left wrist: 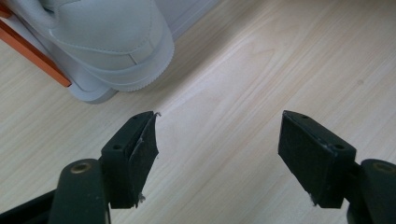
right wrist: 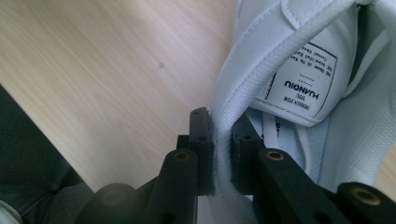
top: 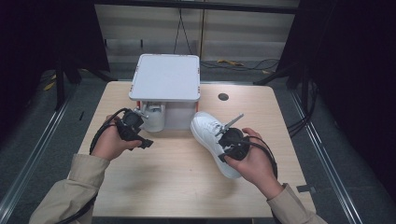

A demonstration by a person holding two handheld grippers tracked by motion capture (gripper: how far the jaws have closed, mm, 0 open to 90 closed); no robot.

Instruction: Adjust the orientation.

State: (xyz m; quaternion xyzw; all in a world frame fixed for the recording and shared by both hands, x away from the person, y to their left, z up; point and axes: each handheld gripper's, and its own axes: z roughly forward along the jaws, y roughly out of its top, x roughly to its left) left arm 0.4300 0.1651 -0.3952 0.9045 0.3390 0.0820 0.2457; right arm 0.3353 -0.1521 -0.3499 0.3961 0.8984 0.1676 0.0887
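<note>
Shoe (top: 211,140) on table (top: 163,186), right of 2nd shoe (top: 154,116) under stand (top: 166,77).

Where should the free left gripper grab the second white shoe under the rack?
Take the shoe under the rack by its heel, coming in level from the table's open front: the rounded heel faces out, and the open left gripper already points near it.

Bare worktop (top: 177,182) is lying open across the near half and between the two hands, giving free passage there. The white stand (top: 165,77) is blocking the far middle, with a shoe (left wrist: 112,42) sitting under it near the left gripper (top: 140,135). Another shoe (top: 210,135) is occupying the right side, leaving a strip free along the right edge.
</note>
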